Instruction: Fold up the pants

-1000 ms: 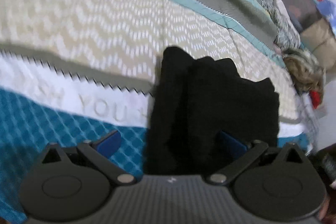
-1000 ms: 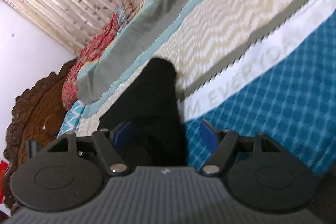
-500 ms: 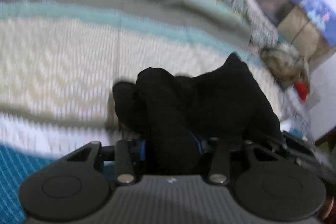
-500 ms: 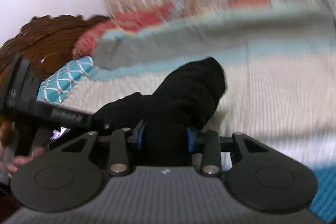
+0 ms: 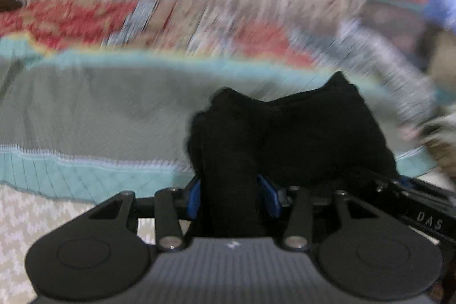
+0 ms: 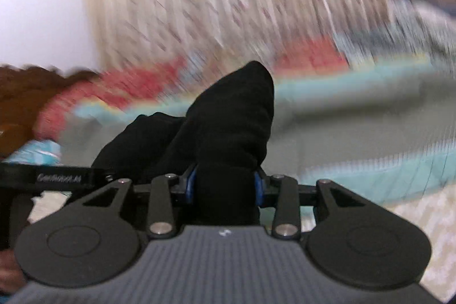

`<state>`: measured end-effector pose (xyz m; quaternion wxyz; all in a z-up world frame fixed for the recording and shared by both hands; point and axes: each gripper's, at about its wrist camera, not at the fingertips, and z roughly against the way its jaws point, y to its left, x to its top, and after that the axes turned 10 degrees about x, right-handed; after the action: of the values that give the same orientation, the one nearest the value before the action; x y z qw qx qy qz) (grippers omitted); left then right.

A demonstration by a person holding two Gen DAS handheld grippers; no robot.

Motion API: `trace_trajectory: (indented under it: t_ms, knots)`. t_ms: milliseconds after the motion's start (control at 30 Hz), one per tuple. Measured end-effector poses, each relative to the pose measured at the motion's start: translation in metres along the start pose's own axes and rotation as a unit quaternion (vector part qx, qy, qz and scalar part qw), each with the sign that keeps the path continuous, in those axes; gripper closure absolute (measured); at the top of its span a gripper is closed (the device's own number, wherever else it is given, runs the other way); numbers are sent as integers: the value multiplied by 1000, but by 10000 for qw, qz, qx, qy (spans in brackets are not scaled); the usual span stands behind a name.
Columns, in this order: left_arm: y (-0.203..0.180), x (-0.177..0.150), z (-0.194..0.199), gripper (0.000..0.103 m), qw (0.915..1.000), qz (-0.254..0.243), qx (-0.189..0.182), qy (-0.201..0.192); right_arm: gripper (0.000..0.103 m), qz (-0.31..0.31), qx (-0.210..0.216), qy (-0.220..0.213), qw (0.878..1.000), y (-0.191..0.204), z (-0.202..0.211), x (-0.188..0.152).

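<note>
Both clamped on bunched black pants (image 5: 285, 133), the left gripper (image 5: 231, 197) and right gripper (image 6: 225, 184) carry the cloth above the striped bedspread (image 5: 85, 110) toward its far side, mid-fold, likely needing an even lay-down next.

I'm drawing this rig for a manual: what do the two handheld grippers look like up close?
Both match. The left gripper and right gripper have a ribbed dark-grey body with a small white mark, two round black discs at the sides, black link arms with silver pivot pins, and blue pads lining the jaws. A black bar with pale lettering shows beside each.
</note>
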<state>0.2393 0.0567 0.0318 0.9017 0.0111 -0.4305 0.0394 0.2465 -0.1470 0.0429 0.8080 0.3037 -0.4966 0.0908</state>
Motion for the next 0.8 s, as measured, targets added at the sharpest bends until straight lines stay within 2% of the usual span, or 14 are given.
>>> trace_trajectory:
  t_ms: [33, 67, 100, 133, 200, 233, 400, 467, 600, 667, 700, 733, 767, 800]
  knots:
    - [-4, -6, -24, 59, 9993, -121, 245, 253, 61, -224, -257, 382, 9987, -15, -26, -10]
    - [-9, -17, -50, 49, 9963, -284, 560, 592, 60, -443, -511, 779, 9947, -27, -48, -20]
    - [-11, -25, -61, 43, 9953, -328, 635, 649, 46, -688, -758, 949, 9902, -40, -62, -32]
    - [-14, -30, -61, 36, 9952, -321, 790, 475, 36, -1047, -696, 641, 9900, -51, -58, -37]
    - [-20, -29, -56, 34, 9943, -404, 906, 385, 34, -1702, -429, 574, 9828, -71, -53, -38]
    - [-21, -27, -53, 34, 9945, -437, 876, 385, 33, -1770, -365, 574, 9818, -74, -48, -38]
    - [-11, -22, -13, 32, 9944, -432, 882, 387, 31, -1414, -715, 256, 9870, -56, 6, -36]
    - [-12, -29, 10, 27, 9937, -407, 935, 463, 31, -1442, -774, 285, 9861, -51, 31, -42]
    - [-15, -50, 51, 25, 9904, -587, 1055, 669, 30, -1555, -817, 476, 9833, -30, 69, -62]
    - [-15, -65, 74, 18, 9903, -593, 990, 779, 24, -1586, -817, 550, 9824, -17, 84, -69]
    - [-14, -71, 85, 15, 9902, -593, 977, 804, 18, -1563, -817, 572, 9827, -7, 95, -74]
    - [-13, -78, 98, 8, 9900, -598, 987, 817, 13, -1521, -818, 589, 9832, 2, 105, -78]
    - [-13, -84, 109, 2, 9898, -591, 1020, 804, 12, -1463, -823, 602, 9840, 11, 114, -82]
    - [-12, -90, 122, 1, 9896, -576, 1058, 781, 10, -1401, -834, 630, 9846, 18, 118, -84]
